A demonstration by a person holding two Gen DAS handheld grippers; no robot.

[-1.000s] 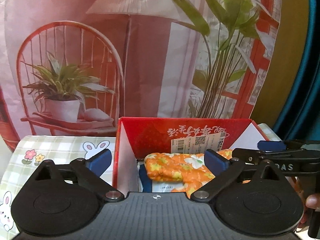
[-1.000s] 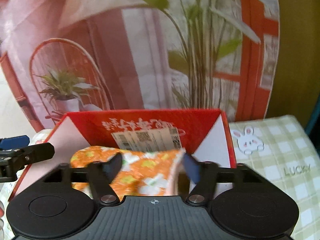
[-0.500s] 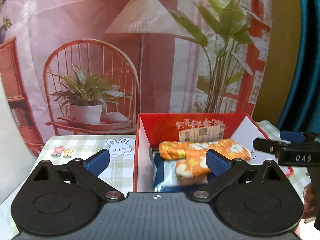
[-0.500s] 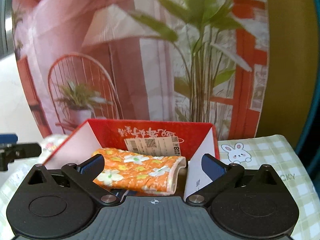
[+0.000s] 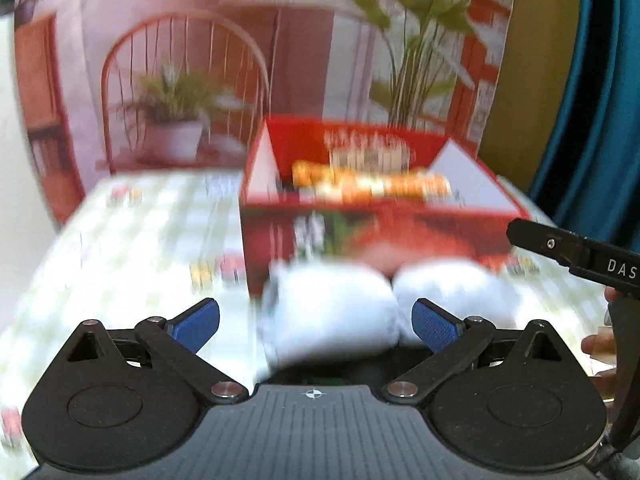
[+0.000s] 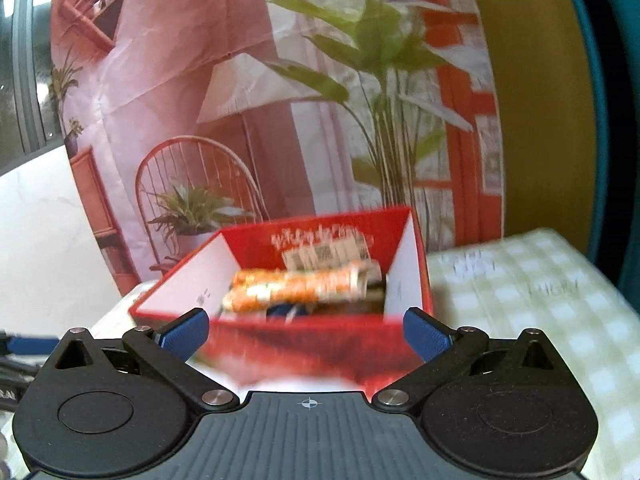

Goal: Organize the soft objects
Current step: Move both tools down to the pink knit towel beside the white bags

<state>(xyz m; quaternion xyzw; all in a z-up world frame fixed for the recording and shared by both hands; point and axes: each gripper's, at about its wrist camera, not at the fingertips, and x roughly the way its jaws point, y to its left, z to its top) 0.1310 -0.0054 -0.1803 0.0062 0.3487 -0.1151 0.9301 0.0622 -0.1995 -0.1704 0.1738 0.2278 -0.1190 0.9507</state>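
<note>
A red box [image 5: 372,236] stands on the checked tablecloth, seen blurred in both wrist views. Inside it lies a folded orange flowered cloth [image 5: 372,186], also visible as the cloth [image 6: 296,286] in the box [image 6: 304,344] from the right. In front of the box sit two white soft rolls [image 5: 332,312], side by side. My left gripper [image 5: 316,322] is open just short of the left roll, touching nothing. My right gripper [image 6: 306,332] is open wide, its fingers apart in front of the box's near wall. The right gripper's arm [image 5: 576,256] shows at the left view's right edge.
A checked green tablecloth [image 6: 540,308] with rabbit prints covers the table. A pink printed backdrop [image 5: 180,60] of a chair, lamp and plants hangs behind the box. A teal curtain [image 5: 600,100] hangs at the right. A person's fingers [image 5: 596,344] show at the right edge.
Both grippers have pulled back from the box. The right gripper let go of the orange cloth, which now lies in the box. The white rolls have come into the left view.
</note>
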